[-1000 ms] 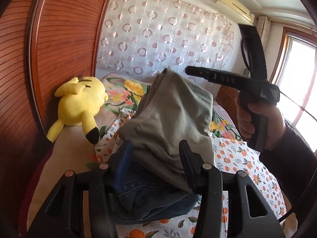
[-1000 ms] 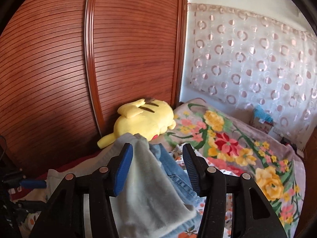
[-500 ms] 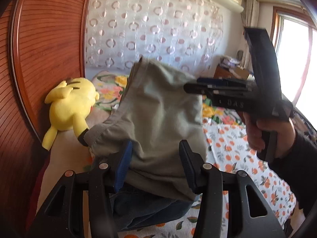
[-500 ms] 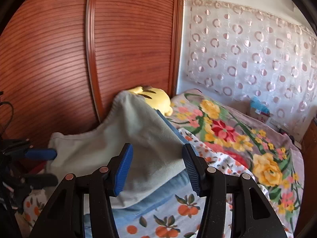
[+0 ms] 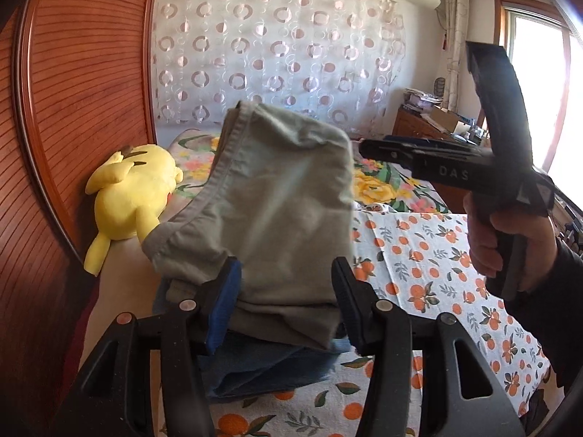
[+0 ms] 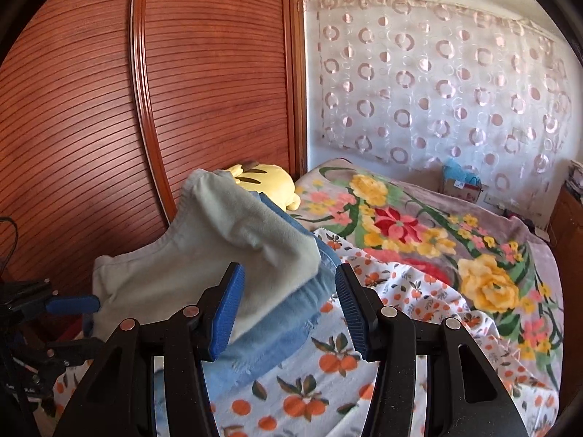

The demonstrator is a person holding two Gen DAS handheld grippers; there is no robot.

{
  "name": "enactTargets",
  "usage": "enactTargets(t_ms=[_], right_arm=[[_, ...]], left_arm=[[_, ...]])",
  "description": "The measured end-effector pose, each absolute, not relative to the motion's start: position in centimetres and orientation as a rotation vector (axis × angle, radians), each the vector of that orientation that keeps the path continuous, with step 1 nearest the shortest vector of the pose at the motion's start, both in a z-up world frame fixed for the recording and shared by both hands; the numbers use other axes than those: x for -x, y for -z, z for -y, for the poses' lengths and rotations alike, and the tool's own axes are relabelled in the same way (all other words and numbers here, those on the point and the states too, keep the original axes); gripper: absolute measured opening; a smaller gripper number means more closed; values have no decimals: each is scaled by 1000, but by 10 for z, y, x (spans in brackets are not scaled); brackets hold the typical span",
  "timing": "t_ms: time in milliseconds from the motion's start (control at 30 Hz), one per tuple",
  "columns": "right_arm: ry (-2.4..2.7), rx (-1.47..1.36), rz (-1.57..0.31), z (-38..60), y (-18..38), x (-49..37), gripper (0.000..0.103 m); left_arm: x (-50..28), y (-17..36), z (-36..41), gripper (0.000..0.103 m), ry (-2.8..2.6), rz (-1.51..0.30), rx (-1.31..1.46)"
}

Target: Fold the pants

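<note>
My left gripper is easing its jaws apart, with the grey-green pants bunched between them and rising toward twelve o'clock; whether the pads press on the cloth I cannot tell. Under the pants lie blue jeans on the orange-print sheet. My right gripper stands half-wide, the pants and the jeans filling the gap between its blue pads; a grip I cannot tell. At nine o'clock in the left view a yellow plush toy lies against the wooden wardrobe.
</note>
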State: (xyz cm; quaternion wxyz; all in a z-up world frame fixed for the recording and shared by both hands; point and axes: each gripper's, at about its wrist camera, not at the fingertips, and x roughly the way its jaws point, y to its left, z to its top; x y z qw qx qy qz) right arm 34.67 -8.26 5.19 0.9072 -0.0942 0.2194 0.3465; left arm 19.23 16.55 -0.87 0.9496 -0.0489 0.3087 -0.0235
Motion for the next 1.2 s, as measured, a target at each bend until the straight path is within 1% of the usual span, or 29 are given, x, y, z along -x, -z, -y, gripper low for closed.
enactTargets(t_ms=[133,200,267,333,467,500,533,600,667,1033,1200], right_arm=[[-682,165,-454,109,-42,-312,54],[-665,157,-451,121,-40,-294,54],[-650,144,-452,134,-39,-276,54],[-626,135,-457,146,-40,-260,54],[-574,124,-459,165,-42,-232,54],[-563,118,-459,171,-42,-225,54],[-555,114,-460,172,-43,-219,54],[-532,106,-460,181,-43,-207,61],[-512,103,-457,187,-43,-195,62],[-392,84,-457,202,-49,-140,65],[-342,77,-421,203,-56,-107,65]], left_arm=[[-183,1,-148,73,77,-603,82],[-179,-2,-139,77,89,-591,75],[-176,-5,-130,78,104,-580,67],[-173,-8,-120,81,108,-572,56],[-168,-10,-104,82,110,-562,39],[-166,-11,-100,89,111,-557,36],[-165,-12,-96,90,117,-553,35],[-163,-13,-88,90,134,-554,31],[-160,-13,-82,90,140,-552,28],[-138,-19,-49,91,138,-524,-3],[-124,-27,-40,91,150,-504,17]])
